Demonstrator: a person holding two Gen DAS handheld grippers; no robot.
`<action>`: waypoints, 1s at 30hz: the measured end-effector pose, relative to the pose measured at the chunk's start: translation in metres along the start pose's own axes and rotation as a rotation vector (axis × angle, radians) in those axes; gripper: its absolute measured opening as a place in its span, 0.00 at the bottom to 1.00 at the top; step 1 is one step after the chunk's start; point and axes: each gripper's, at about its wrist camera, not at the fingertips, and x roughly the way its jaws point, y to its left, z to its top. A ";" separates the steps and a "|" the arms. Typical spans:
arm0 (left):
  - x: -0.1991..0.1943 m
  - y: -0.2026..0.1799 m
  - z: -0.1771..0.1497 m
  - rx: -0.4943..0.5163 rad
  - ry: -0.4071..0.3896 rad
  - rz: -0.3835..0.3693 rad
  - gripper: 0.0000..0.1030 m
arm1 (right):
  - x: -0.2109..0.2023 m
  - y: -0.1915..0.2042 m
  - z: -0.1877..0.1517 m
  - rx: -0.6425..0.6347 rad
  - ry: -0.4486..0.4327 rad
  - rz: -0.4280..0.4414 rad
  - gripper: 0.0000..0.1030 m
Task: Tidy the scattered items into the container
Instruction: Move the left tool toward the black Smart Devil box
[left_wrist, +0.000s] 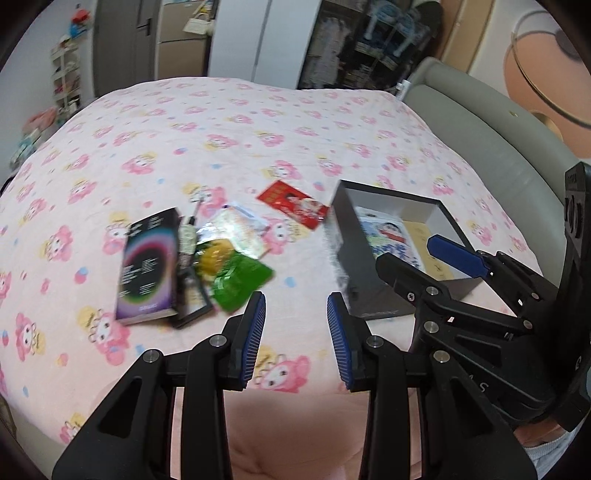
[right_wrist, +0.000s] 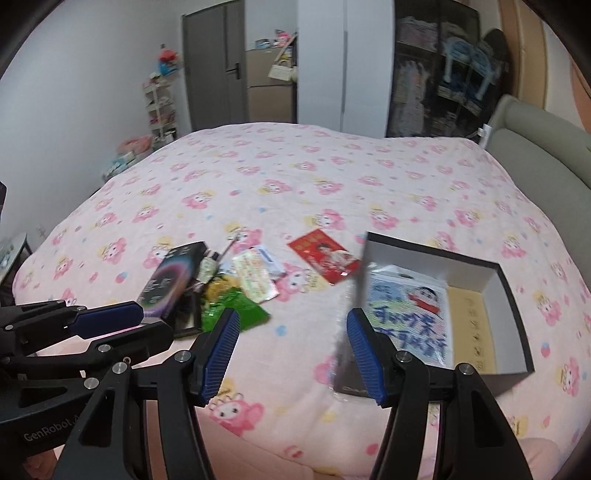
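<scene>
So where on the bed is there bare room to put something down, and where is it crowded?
Bare blanket fills the whole far half, plus a strip between the green packet and the box. It is crowded around the book, where the packets overlap. The box floor is mostly covered by a cartoon bag.

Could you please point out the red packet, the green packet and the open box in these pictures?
Red packet (right_wrist: 325, 255), right wrist view: middle of its printed face.
Green packet (left_wrist: 240, 282), left wrist view: centre of the wrapper.
Open box (right_wrist: 511, 295), right wrist view: its right-hand wall.
</scene>
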 end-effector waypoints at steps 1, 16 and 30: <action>-0.002 0.007 -0.001 -0.011 -0.003 0.005 0.34 | 0.002 0.007 0.002 -0.011 0.001 0.008 0.56; -0.008 0.104 -0.009 -0.162 -0.012 0.036 0.34 | 0.049 0.094 0.026 -0.149 0.050 0.105 0.56; 0.039 0.163 0.000 -0.221 0.070 0.057 0.37 | 0.122 0.124 0.038 -0.157 0.181 0.160 0.56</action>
